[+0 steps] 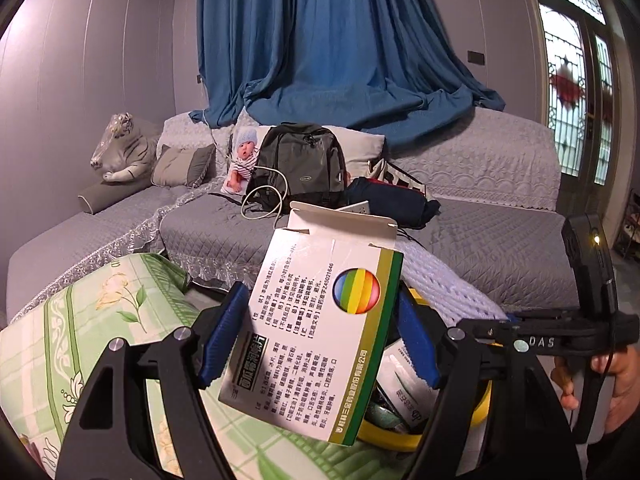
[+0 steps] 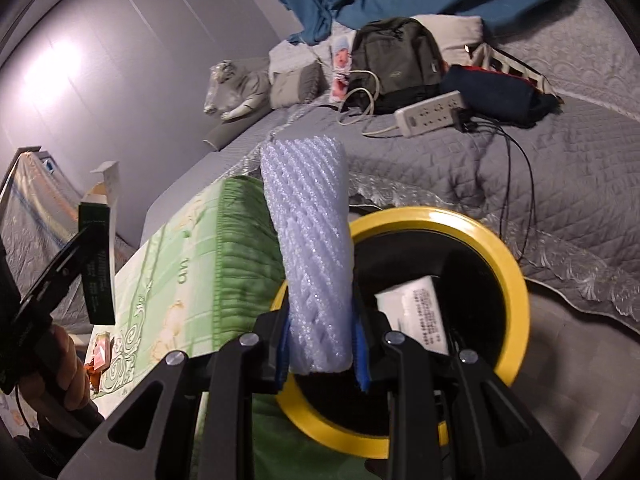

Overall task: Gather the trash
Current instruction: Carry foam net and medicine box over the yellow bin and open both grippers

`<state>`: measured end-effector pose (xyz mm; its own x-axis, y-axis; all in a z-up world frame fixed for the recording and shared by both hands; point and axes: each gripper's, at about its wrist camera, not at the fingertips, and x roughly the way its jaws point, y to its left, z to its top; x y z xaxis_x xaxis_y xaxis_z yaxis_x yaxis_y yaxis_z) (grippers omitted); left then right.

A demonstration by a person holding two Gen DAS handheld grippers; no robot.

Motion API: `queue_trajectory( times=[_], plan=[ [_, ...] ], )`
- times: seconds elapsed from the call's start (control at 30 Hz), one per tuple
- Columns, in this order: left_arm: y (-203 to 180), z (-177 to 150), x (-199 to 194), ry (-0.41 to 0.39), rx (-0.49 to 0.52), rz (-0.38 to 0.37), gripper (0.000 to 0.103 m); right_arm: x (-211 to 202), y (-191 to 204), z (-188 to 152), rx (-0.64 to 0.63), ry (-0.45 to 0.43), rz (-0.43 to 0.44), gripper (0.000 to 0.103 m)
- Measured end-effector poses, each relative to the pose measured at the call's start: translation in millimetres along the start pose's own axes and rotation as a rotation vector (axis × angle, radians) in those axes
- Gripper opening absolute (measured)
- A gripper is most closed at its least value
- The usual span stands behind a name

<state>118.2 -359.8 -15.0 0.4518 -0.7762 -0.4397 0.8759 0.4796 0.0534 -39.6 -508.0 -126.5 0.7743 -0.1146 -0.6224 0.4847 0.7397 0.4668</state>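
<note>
My left gripper (image 1: 320, 340) is shut on an opened white and green medicine box (image 1: 316, 320) with a rainbow circle, held just above and left of a yellow-rimmed bin (image 1: 484, 404). The box also shows in the right wrist view (image 2: 98, 264) at far left. My right gripper (image 2: 322, 344) is shut on a white foam net sleeve (image 2: 312, 240), held upright over the bin's near left rim (image 2: 516, 280). The sleeve shows in the left wrist view (image 1: 444, 284) behind the box. White packets (image 2: 416, 312) lie inside the bin.
A table with a green floral cloth (image 2: 192, 264) stands left of the bin, with a small orange wrapper (image 2: 98, 356) on it. Behind is a grey sofa (image 1: 500, 248) with a backpack (image 1: 300, 164), doll, plush tiger (image 1: 124, 152), power strip (image 2: 432, 114) and cables.
</note>
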Motion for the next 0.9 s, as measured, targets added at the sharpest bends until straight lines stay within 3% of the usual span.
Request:
queue_trajectory(
  times=[0.33, 0.67, 0.7, 0.73, 0.8, 0.83, 0.9],
  plan=[
    [-24, -13, 54, 0.052, 0.015, 0.026, 0.069, 28, -38, -8, 0.042, 0.049, -0.118, 0.023],
    [-14, -29, 103, 0.151, -0.086, -0.007, 0.072, 42, -57, -10, 0.082, 0.072, -0.164, 0.028],
    [-13, -30, 105, 0.159, -0.095, -0.006, 0.076, 41, -59, -10, 0.084, 0.064, -0.18, 0.034],
    [-11, -31, 106, 0.163, -0.104, -0.004, 0.08, 39, -61, -10, 0.093, 0.058, -0.187, 0.049],
    [-7, -34, 106, 0.165, -0.125, -0.002, 0.085, 36, -64, -9, 0.107, 0.047, -0.187, 0.062],
    [-4, -34, 105, 0.162, -0.136, 0.002, 0.091, 34, -65, -9, 0.11, 0.044, -0.189, 0.062],
    [3, -34, 99, 0.143, -0.167, 0.023, 0.092, 29, -66, -9, 0.107, 0.038, -0.197, 0.062]
  ],
)
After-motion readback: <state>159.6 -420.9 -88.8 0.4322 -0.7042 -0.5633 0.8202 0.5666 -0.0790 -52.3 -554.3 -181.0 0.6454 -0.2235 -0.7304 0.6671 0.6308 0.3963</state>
